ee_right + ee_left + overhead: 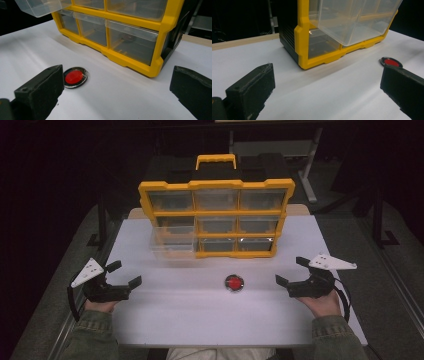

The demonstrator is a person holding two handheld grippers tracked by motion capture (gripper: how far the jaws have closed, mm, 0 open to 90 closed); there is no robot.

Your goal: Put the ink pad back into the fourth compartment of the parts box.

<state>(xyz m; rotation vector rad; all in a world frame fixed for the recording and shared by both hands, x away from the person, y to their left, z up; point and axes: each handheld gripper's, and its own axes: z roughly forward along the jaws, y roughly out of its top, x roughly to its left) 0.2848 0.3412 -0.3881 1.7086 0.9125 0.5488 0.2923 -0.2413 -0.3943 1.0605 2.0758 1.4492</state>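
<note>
A yellow organizer (216, 217) (317, 47) (130, 57) with clear drawers stands upright at the back of the white table (200, 315). Its middle-left drawer (172, 242) (352, 20) (40, 6) is pulled out toward me. A small round red disc with a metal rim (234, 282) (390, 62) (75, 77) lies flat on the table in front of the organizer. My left gripper (125, 274) (327, 90) hovers open at the table's left side, nothing between its jaws. My right gripper (291, 271) (117, 90) stands open at the right, a little right of the disc, and is empty too.
The organizer's yellow carry handle (216, 161) rises behind it. A dark object lies inside the bottom-right drawer (128, 37). A table leg and dark floor lie beyond the far edge (307, 180). Bare white surface stretches between both grippers.
</note>
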